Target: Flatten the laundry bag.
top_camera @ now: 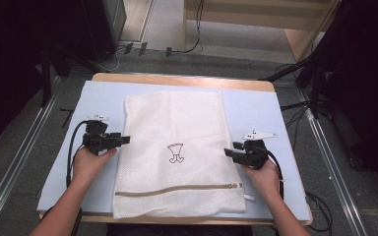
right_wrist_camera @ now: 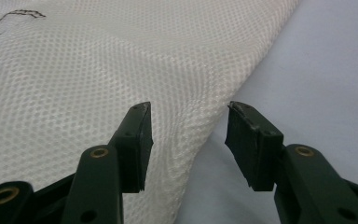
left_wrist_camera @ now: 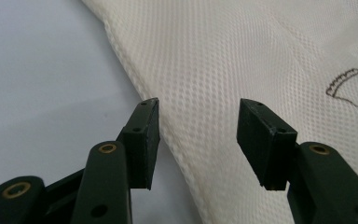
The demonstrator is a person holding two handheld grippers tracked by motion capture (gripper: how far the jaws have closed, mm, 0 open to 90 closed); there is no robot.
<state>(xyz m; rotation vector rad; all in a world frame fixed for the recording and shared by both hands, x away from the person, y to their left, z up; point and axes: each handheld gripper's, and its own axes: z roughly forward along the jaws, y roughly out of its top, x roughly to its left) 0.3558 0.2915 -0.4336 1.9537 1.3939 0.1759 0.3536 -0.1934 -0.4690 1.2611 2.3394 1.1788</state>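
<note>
The small dark drawing (top_camera: 175, 152) on the white mesh bag (top_camera: 177, 147) is too small to make out, and both gripper views cut it off at the edge. The bag's near edge covers the table's front rim (top_camera: 295, 221).

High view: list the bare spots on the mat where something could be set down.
Free: the mat strip left of the mesh bag, the strip right of it, and the band beyond its far edge. Crowded: the middle under the bag, and its side edges, where the open left gripper and right gripper sit.
</note>
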